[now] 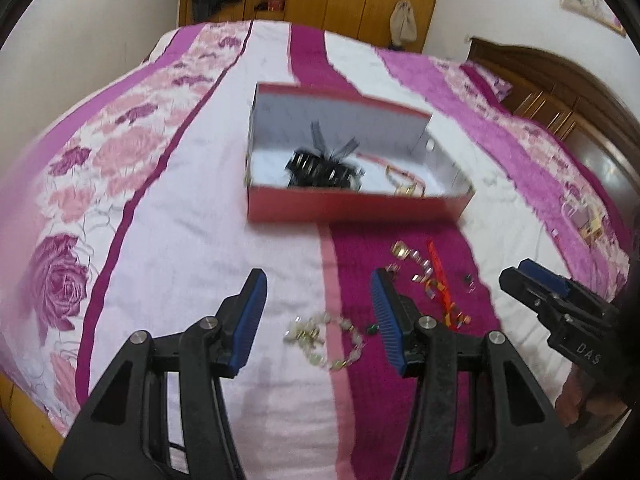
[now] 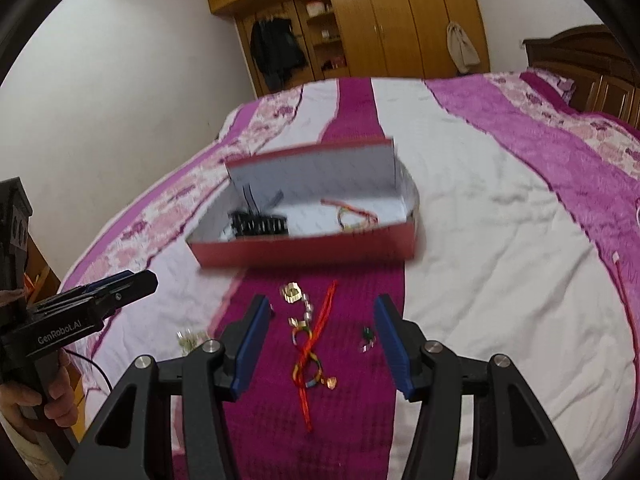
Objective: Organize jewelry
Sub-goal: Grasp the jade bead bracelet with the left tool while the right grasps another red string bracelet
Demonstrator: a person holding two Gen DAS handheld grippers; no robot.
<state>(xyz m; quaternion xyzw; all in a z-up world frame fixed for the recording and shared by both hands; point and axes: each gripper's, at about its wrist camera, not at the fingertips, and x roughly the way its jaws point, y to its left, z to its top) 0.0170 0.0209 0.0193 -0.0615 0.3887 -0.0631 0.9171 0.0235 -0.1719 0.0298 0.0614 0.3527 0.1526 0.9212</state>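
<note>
A red box [image 1: 352, 204] [image 2: 304, 250] with a white inside sits on the bed and holds a black hair clip [image 1: 324, 166] [image 2: 260, 222] and a red-and-gold cord bracelet [image 1: 404, 182] [image 2: 352, 216]. My left gripper [image 1: 318, 284] is open above a pale bead bracelet [image 1: 328, 338] [image 2: 190, 338]. My right gripper [image 2: 320, 310] [image 1: 516, 272] is open above a red cord bracelet with coloured beads [image 2: 312, 354] [image 1: 440, 280] and a gold clear-stone piece [image 2: 294, 296] [image 1: 404, 252]. A small green earring [image 2: 366, 336] [image 1: 468, 282] lies beside its right finger.
The bed has a white, pink and magenta striped cover [image 1: 200, 240] [image 2: 500, 240]. A wooden wardrobe [image 2: 380, 20] stands behind the bed and a dark wooden headboard [image 1: 560, 92] is at the right. More small jewelry [image 1: 584, 220] lies far right.
</note>
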